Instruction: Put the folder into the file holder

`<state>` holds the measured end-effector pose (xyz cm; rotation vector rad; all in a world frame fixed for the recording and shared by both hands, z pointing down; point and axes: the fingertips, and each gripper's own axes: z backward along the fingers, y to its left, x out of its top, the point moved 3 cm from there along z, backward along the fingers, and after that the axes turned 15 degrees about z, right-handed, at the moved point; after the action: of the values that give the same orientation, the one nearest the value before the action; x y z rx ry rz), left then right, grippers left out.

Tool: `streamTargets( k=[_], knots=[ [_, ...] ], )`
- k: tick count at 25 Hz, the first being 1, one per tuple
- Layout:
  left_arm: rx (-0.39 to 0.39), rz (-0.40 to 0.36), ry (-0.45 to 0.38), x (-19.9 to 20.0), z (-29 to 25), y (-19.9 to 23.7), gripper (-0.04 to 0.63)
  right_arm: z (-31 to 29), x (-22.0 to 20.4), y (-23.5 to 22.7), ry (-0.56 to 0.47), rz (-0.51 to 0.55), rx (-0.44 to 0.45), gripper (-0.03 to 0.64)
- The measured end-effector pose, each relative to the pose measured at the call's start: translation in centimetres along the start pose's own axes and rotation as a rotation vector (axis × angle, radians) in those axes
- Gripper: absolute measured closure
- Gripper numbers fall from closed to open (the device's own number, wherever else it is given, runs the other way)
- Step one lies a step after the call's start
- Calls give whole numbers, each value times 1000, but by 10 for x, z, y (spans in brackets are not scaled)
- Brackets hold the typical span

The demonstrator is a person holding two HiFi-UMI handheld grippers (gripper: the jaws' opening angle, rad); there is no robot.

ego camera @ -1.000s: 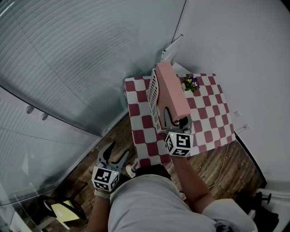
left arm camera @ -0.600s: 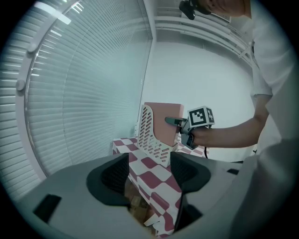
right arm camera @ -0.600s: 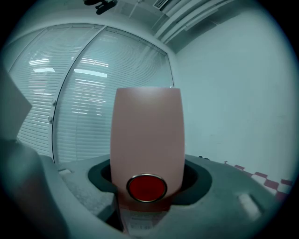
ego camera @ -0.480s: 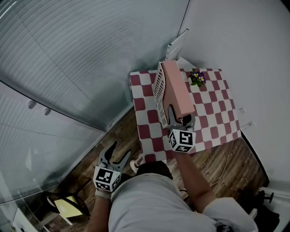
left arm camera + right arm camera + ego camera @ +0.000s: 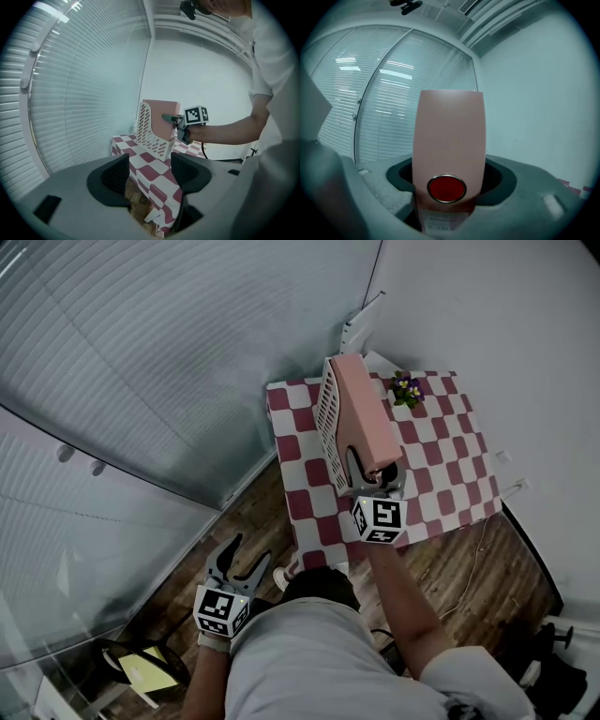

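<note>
Okay, status: pink folder (image 5: 361,413) stands upright in the white perforated file holder (image 5: 327,418), spine end facing the person. Its top edge rides above the holder's side wall.

Right gripper (image 5: 373,474) is level at that spine end. Its fingers (image 5: 401,174) have just been opening, and the folder sits between them with a dark gap on each side in the right gripper view, so the pads are not pressing. The red ring hole (image 5: 447,188) on the spine is centred between the fingers.

Left gripper (image 5: 247,553) is low and well apart from all this, off the near-left corner of the surface (image 5: 302,504) and over the wood floor (image 5: 248,512). Its fingers (image 5: 113,180) stand wide apart with nothing gripped. Only the surface edge and floor show through the gap.

Edges:
- The holder sits on the left half of the checked surface and runs from near the far edge toward the person.
- A strip of checks is bare between the holder and the left edge.
- More bare checks lie to the right of the folder.
- A small potted flower (image 5: 406,387) sits near the far right corner, apart from the folder.
- The white wall (image 5: 487,324) is close along the surface's right side.
- The glass partition with blinds (image 5: 141,381) is across the floor on the left, so that side has the most open room.
</note>
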<state>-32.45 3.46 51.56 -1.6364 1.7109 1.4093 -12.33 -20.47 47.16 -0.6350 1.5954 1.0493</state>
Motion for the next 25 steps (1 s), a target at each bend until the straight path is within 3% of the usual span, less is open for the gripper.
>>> streamTargets(
  k=[15,25],
  knots=[
    [-183,-50,14,17,-70,-77,322,55,19,-22,4,30,145,296],
    [-258,-72,-10,46,-121,-122,322,103,14,-73,46,-16,161,296]
  ],
)
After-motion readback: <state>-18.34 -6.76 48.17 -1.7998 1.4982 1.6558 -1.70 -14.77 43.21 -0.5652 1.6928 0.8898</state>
